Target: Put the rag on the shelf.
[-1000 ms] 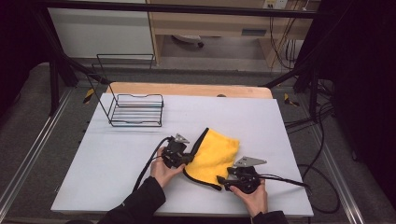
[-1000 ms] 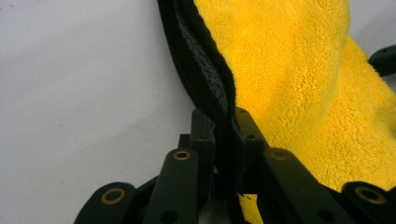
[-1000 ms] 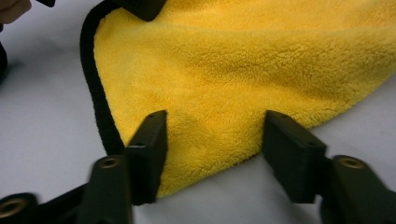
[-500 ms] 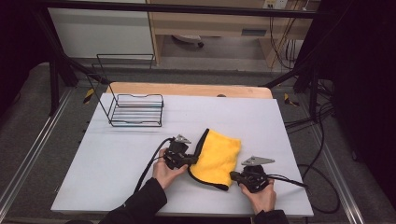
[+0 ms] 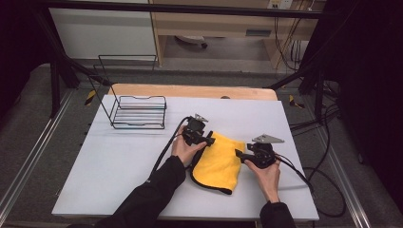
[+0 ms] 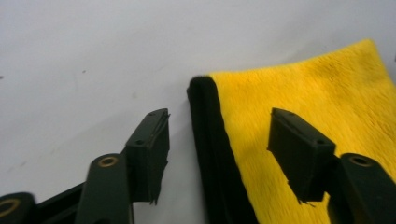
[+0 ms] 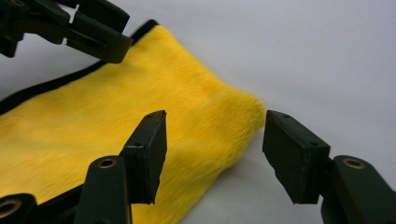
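Left to right: black wire rack [image 5: 138, 111] stands idle; left gripper [image 5: 207, 139], jaws just opened, straddles the black-trimmed edge of the folded yellow plush cloth [image 5: 219, 161] lying flat mid-table; right gripper [image 5: 240, 155], likewise just opened, holds nothing. One fold appears complete; further folding or racking probably remains.

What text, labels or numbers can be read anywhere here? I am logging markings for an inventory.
None can be read: the folded yellow plush cloth with black trim, the black wire basket and the white tabletop show no lettering; a pale tag on the wooden shelf behind is too blurred.
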Motion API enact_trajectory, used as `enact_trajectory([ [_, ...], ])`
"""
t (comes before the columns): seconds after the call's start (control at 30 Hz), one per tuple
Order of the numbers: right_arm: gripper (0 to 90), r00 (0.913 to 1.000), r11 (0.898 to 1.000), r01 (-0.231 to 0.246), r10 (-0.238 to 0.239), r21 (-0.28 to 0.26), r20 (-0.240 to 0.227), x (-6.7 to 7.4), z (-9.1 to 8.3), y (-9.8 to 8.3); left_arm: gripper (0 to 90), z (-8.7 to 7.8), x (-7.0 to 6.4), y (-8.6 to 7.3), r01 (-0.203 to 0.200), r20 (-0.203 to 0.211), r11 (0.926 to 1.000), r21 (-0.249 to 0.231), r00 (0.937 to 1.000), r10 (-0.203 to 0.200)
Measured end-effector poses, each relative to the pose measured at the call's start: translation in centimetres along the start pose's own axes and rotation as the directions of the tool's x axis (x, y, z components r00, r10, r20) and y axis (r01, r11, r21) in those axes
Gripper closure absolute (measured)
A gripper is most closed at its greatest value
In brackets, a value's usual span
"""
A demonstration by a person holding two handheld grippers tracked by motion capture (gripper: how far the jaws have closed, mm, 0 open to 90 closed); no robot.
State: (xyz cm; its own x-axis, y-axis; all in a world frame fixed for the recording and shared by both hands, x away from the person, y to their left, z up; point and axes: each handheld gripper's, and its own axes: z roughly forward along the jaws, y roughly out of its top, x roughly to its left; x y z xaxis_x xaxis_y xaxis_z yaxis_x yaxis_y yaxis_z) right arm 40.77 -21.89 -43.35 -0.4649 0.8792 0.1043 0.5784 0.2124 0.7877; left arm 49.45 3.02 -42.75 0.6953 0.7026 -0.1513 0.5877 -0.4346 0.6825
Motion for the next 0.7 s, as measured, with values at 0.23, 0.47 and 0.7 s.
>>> enact_trajectory([
  [0.23, 63.8, 0.9983, 0.997, -0.051, 0.049, 0.049, 0.031, -1.6, 2.7, 0.0, 46.4, 2.3, 1.0, 0.3, 0.019, 0.046, 0.9993, 0.031, 0.9987, -0.021],
  [0.47, 69.9, 0.9951, 0.994, -0.096, 0.094, 0.044, 0.029, -2.2, 2.7, -0.2, 57.9, 2.5, 0.3, 0.3, 0.021, 0.074, 0.999, 0.039, 0.997, -0.024],
  [0.7, 74.6, 0.9901, 0.988, -0.14, 0.14, 0.073, -0.005, -2.1, 3.0, -0.2, 72.6, 2.6, 0.5, 0.4, 0.065, 0.109, 0.9962, 0.057, 0.9915, -0.071],
])
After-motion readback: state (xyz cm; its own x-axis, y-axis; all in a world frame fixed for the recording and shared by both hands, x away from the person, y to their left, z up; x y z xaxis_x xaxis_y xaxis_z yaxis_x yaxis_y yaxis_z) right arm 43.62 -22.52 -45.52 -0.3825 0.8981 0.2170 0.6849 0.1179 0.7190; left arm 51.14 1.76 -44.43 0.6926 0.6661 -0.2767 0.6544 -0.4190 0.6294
